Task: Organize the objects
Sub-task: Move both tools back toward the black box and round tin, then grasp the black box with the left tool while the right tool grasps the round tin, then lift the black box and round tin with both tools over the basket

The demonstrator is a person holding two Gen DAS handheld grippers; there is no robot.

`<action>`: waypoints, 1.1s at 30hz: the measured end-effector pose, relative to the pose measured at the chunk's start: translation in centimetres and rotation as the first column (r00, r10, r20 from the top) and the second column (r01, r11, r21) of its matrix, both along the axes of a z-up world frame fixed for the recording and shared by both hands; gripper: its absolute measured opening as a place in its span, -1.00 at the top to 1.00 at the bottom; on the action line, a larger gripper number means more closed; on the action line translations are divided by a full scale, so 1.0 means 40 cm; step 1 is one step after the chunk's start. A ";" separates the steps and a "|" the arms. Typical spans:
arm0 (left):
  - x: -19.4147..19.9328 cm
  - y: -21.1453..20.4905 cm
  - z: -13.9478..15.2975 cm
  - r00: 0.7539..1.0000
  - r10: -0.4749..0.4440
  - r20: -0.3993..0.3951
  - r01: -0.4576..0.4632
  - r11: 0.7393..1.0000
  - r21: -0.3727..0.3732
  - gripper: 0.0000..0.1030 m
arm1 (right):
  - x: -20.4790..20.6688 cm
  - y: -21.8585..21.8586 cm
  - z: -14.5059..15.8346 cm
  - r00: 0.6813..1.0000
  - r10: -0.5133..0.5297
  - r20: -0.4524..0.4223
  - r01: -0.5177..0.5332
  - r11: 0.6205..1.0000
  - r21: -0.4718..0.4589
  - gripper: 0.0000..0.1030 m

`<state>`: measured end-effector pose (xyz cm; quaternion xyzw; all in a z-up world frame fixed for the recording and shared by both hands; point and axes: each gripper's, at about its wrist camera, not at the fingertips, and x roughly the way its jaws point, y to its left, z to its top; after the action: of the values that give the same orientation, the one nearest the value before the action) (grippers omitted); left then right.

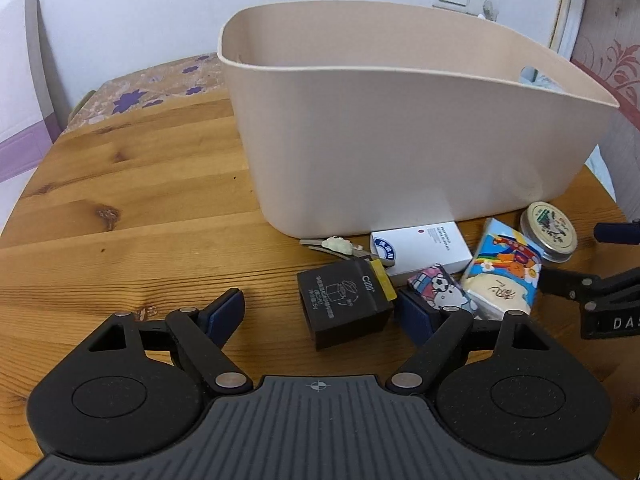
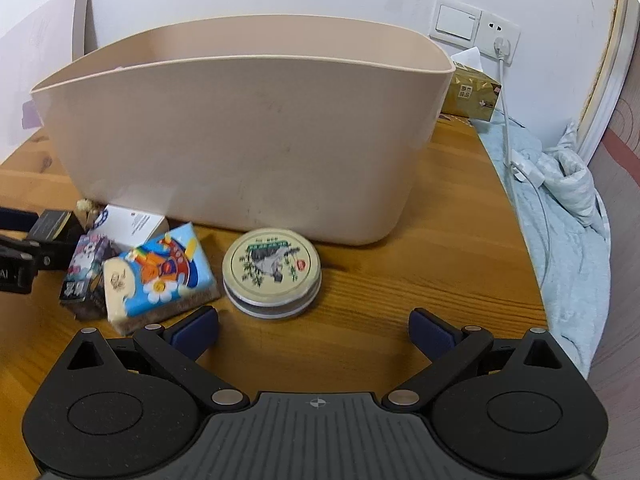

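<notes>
2 empty grippers hang wide open over a wooden table [image 1: 120,200] — the left gripper [image 1: 320,312] straddling a black box [image 1: 344,304], the right gripper [image 2: 314,328] just short of a round tin [image 2: 272,272] — both lined up, apparently, to load the beige bin [image 1: 400,140] beyond their fingertips.

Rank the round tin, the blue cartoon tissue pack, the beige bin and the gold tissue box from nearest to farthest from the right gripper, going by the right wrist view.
From the right gripper:
1. Round tin, just ahead, slightly left of centre.
2. Blue cartoon tissue pack, ahead on the left; close to the tin's rank.
3. Beige bin, behind both.
4. Gold tissue box, far right, past the bin's corner.
</notes>
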<state>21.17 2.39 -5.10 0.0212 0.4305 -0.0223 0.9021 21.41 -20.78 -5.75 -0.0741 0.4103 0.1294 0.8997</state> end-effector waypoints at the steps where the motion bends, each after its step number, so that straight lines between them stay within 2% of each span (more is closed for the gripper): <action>1: 0.002 0.001 -0.002 1.000 0.001 -0.002 -0.001 1.000 -0.001 -0.62 | 0.007 -0.001 -0.001 1.000 -0.002 0.001 0.002 1.000 0.007 -1.00; 10: 0.010 0.010 -0.007 1.000 -0.013 0.006 0.013 1.000 -0.009 -0.38 | 0.029 0.004 -0.012 1.000 -0.020 0.024 0.019 0.999 0.031 -1.00; 13: 0.006 0.007 -0.005 1.000 -0.020 0.011 0.020 1.000 -0.009 -0.25 | 0.029 0.005 -0.012 0.999 -0.023 0.036 0.022 0.999 0.037 -0.90; 17: 0.004 0.004 -0.002 0.999 -0.033 0.013 0.033 0.999 -0.009 -0.10 | 0.025 0.010 -0.007 0.999 -0.015 0.050 0.013 0.999 0.042 -0.68; 18: 0.002 0.001 0.000 0.999 -0.038 0.012 0.038 0.999 -0.010 -0.01 | 0.024 0.012 -0.005 0.999 -0.010 0.053 0.008 0.999 0.045 -0.54; 23: -0.009 -0.001 0.003 1.000 -0.023 0.016 0.024 1.000 -0.018 -0.01 | 0.017 0.028 0.005 0.998 0.013 0.056 -0.016 0.999 0.050 0.02; 33: -0.046 0.004 0.038 0.998 -0.034 0.058 0.035 0.999 -0.022 0.00 | -0.015 0.027 0.011 0.999 -0.007 0.041 0.004 0.998 0.060 0.02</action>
<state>19.35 2.53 -3.58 0.0190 0.4035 -0.0421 0.9138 20.80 -19.68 -5.30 -0.0489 0.3877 0.1375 0.9102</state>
